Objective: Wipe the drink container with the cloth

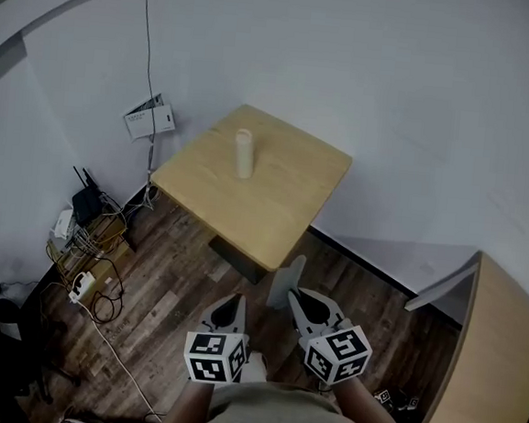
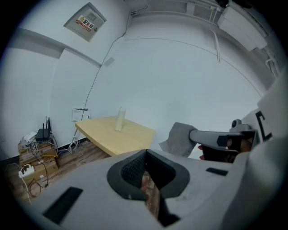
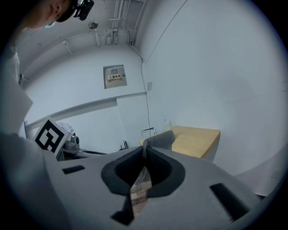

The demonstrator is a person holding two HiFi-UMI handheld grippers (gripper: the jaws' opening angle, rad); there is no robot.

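Observation:
A cream, cylindrical drink container [image 1: 243, 153] stands upright on a small light-wood table [image 1: 283, 208] by the white wall. Both grippers hover over the floor, well short of the table's near edge. My right gripper [image 1: 295, 297] is shut on a grey cloth [image 1: 286, 280] that sticks up from its tips. My left gripper [image 1: 234, 305] is beside it, shut and holding nothing. The left gripper [image 2: 146, 152] view shows the container [image 2: 120, 119] far ahead and the cloth [image 2: 180, 139] to the right. In the right gripper [image 3: 145, 150] view the cloth [image 3: 160, 139] partly hides the table [image 3: 198, 140] and container [image 3: 167, 124].
A router and tangled cables [image 1: 87, 237] sit on the wooden floor at the left. A wall box [image 1: 149, 118] hangs beside the table. A second wooden surface [image 1: 500, 365] fills the right edge.

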